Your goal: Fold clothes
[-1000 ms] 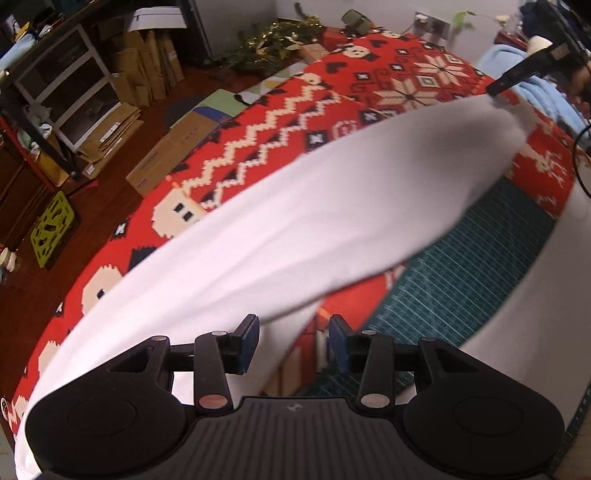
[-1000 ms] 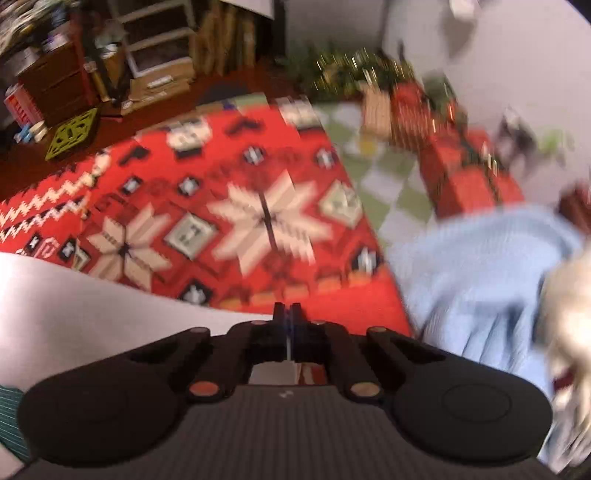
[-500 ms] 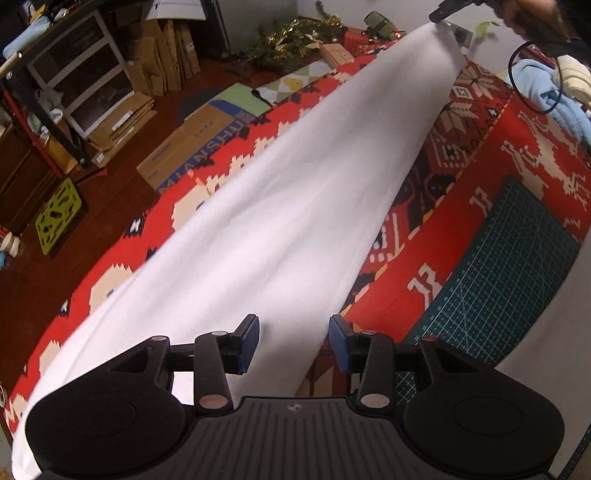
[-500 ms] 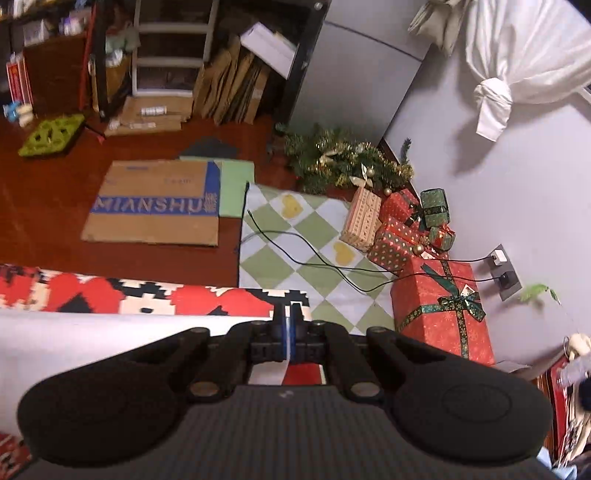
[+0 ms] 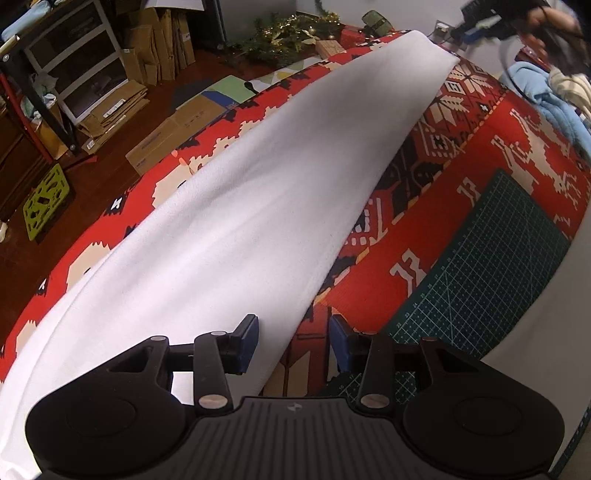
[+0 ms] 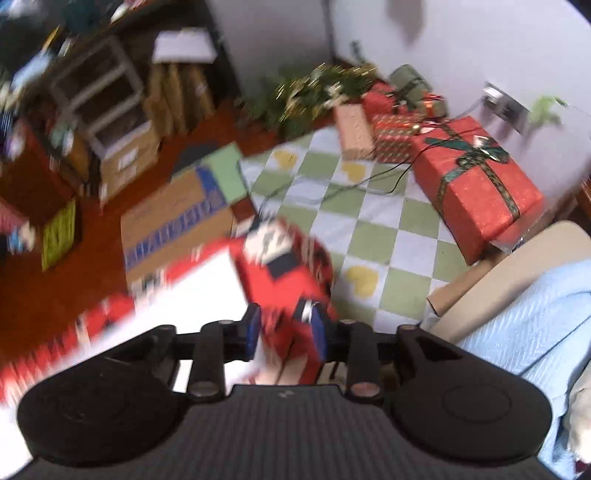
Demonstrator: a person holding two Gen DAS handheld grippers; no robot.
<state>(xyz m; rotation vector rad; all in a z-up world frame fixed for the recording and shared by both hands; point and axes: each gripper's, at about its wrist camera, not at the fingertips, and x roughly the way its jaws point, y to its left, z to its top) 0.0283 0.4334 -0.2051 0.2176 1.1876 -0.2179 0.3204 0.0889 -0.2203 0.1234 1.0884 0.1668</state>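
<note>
A white garment (image 5: 258, 192) lies folded in a long band along the far side of the table, on the red patterned cloth (image 5: 436, 236). My left gripper (image 5: 291, 341) is open just above the garment's near edge, its left fingertip over the white fabric, nothing held. In the blurred right wrist view, my right gripper (image 6: 286, 328) is open over the table's far corner, with the garment's white end (image 6: 207, 291) to its left and nothing between the fingers. The right gripper also shows, blurred, at the top right of the left wrist view (image 5: 476, 24).
A green cutting mat (image 5: 491, 266) lies on the table's right part. A light blue garment (image 6: 532, 317) is piled at the far right. On the floor are flattened cardboard boxes (image 5: 170, 136), wrapped red gift boxes (image 6: 476, 184), a checkered rug (image 6: 354, 221) and shelving (image 5: 66, 66).
The right gripper carried the garment's edge over to the far side, opened and let it go. The white garment now lies flat and folded. The left gripper stayed open in place.
</note>
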